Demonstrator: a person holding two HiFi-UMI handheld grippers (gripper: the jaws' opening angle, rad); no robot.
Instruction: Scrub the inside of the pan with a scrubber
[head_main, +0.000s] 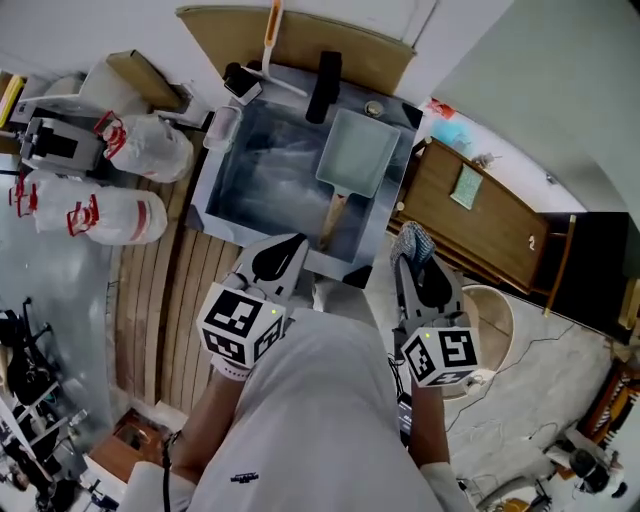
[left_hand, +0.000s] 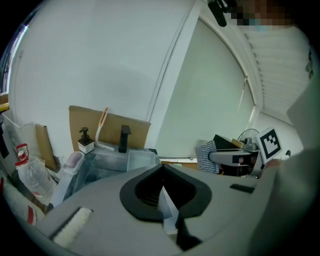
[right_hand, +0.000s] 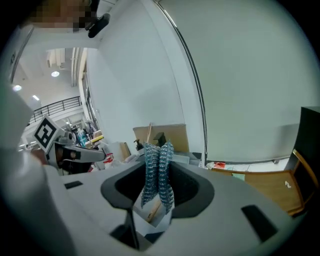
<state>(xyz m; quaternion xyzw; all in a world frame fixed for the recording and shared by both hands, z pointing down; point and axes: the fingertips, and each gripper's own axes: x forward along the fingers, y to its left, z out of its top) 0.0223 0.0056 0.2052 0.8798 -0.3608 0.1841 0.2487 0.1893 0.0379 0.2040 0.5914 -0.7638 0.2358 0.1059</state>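
Head view: I read both grippers at 6 o'clock of the sink (head_main: 212, 185), short of the basin.

Left gripper (head_main: 287, 248): jaws clenched tip to tip with nothing between them. The left gripper view confirms this.

Right gripper (head_main: 413, 262): clenched on the scrubber (head_main: 412, 240), a blue-silver mesh wad. In the right gripper view it stands upright between the jaws and sticks out past the fingertips. The scrubber is apart from the pan, at roughly 5 o'clock from it and outside the sink's front rim.

Pan (head_main: 358, 152): rectangular with a pale grey-green inside. It lies open side up in the right half of the sink. Its wooden handle (head_main: 333, 213) points to about 7 o'clock, towards the gap between the two grippers. Both grippers are clear of it. I can't tell whether the inside is wet or dirty.

Surroundings:
- Black faucet (head_main: 323, 85) at 12 o'clock of the sink, just at 11 o'clock of the pan.
- Dish brush (head_main: 272, 35) with an orange handle, against the cardboard sheet (head_main: 340, 50) behind the sink.
- Soap pump bottle (head_main: 240, 82) at the sink's 11 o'clock corner.
- Wooden cabinet (head_main: 480, 215) at 3 o'clock of the sink.
- Slatted wooden surface (head_main: 170, 300) at 7 o'clock of the sink.
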